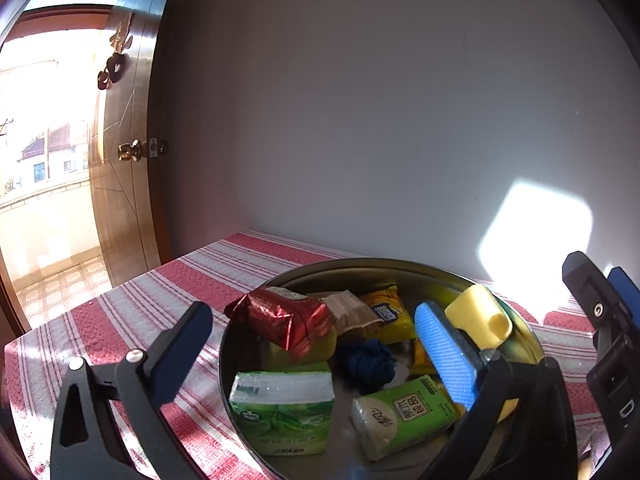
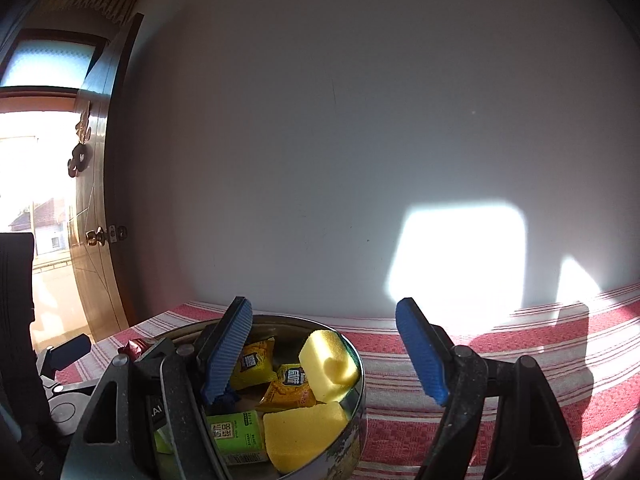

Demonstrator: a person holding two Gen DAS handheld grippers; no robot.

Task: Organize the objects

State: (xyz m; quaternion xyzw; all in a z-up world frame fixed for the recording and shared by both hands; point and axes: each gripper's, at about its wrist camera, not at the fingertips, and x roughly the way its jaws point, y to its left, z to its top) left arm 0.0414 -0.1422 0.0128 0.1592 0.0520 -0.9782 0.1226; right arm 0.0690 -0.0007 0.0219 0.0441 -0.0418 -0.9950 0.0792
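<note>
Both claws are gaping wide, gripping nothing. The left claw (image 1: pixel 316 344) is hovering over the round metal tin (image 1: pixel 400 266) on the striped table (image 1: pixel 168 292); the right claw (image 2: pixel 332 354) is straddling its rim, above spongy yellow blocks (image 2: pixel 330 360) and crinkly packets (image 2: pixel 250 364).

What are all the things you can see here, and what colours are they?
round tin: 1, metal, on the striped cloth
tablecloth: 1, red and white stripes, under the tin
tissue packs: 2, green, front of the tin
sponges: 2 seen from the right wrist, yellow, right side of the tin
snack packets: 2, yellow, middle and back of the tin
red foil packet: 1, left side of the tin
brown wrapper: 1, back of the tin
blue knotted bundle: 1, centre of the tin
door: 1, brown, open, left
left tool: 1, black and blue, open, straddling the tin's left rim
right tool: 1, black and blue, open, straddling the tin's right rim
</note>
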